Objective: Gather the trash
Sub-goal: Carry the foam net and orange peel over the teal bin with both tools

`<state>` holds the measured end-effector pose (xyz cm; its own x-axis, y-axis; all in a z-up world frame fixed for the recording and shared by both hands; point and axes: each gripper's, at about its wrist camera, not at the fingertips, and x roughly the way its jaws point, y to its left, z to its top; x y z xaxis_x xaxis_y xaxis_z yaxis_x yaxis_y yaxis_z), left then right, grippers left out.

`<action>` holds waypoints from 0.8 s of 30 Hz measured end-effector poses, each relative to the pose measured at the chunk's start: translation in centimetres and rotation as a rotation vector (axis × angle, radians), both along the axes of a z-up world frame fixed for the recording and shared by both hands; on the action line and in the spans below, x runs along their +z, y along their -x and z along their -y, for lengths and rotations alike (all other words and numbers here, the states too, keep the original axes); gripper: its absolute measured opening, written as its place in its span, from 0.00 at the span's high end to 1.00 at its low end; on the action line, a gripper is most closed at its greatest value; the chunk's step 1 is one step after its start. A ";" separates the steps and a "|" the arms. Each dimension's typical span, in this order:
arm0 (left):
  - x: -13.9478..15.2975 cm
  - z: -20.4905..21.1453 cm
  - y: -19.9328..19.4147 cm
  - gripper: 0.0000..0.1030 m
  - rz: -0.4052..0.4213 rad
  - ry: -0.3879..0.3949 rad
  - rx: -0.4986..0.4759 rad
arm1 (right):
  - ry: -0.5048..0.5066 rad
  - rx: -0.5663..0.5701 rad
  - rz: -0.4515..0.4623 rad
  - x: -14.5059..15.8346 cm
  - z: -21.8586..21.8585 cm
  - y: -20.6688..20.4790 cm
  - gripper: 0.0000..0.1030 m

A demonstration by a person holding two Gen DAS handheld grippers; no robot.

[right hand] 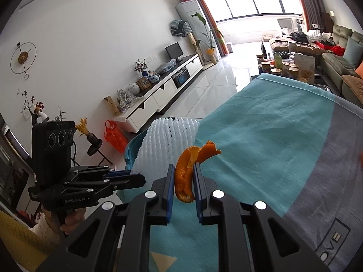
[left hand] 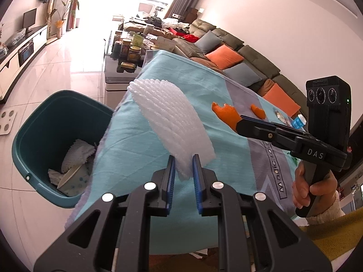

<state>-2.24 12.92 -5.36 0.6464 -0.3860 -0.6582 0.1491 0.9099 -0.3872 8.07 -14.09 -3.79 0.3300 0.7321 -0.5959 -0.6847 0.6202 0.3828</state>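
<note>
My left gripper point(left hand: 183, 159) is shut on a white foam fruit net point(left hand: 169, 117), which sticks up and away over the turquoise tablecloth point(left hand: 140, 140). My right gripper point(right hand: 184, 168) is shut on a curled orange peel point(right hand: 189, 170); the left wrist view shows that peel point(left hand: 226, 112) at the tips of the right gripper point(left hand: 238, 123). The foam net point(right hand: 168, 140) and the left gripper point(right hand: 138, 178) appear at the left of the right wrist view. A teal bin point(left hand: 52, 122) stands on the floor left of the table, holding crumpled white paper point(left hand: 74, 158).
Another orange peel piece point(left hand: 257, 111), a small wrapper point(left hand: 280, 115) and a blue-and-white cap-like item point(left hand: 298, 121) lie on the cloth. Beyond the table stand a jar-laden coffee table point(left hand: 127, 54) and a sofa with cushions point(left hand: 226, 56). A TV cabinet point(right hand: 163, 86) lines the left wall.
</note>
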 end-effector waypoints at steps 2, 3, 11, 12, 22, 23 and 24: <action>0.0 -0.3 0.1 0.85 0.001 0.001 0.009 | -0.001 0.010 -0.003 -0.1 -0.4 0.0 0.86; 0.0 -0.5 0.2 0.85 0.001 0.000 0.014 | 0.001 0.016 -0.002 -0.1 -0.7 0.0 0.86; 0.2 -1.9 0.7 0.85 0.006 0.007 0.053 | 0.003 0.054 0.005 0.1 -2.0 -0.3 0.86; 0.2 -2.1 0.8 0.85 0.007 0.008 0.060 | 0.003 0.058 0.004 0.1 -2.3 -0.3 0.86; 0.3 -4.1 1.5 0.85 0.010 0.016 0.109 | 0.008 0.106 0.001 0.2 -4.4 -0.5 0.86; 0.3 -4.4 1.6 0.85 0.011 0.017 0.116 | 0.007 0.110 0.000 0.2 -4.5 -0.5 0.86; 0.3 -4.5 1.6 0.85 0.011 0.017 0.121 | 0.010 0.115 0.002 0.1 -4.7 -0.6 0.86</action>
<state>-3.84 17.44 -5.08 0.6962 -0.3153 -0.6449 0.0425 0.9149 -0.4014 8.66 -9.41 -3.67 0.2451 0.7595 -0.6025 -0.7523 0.5410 0.3759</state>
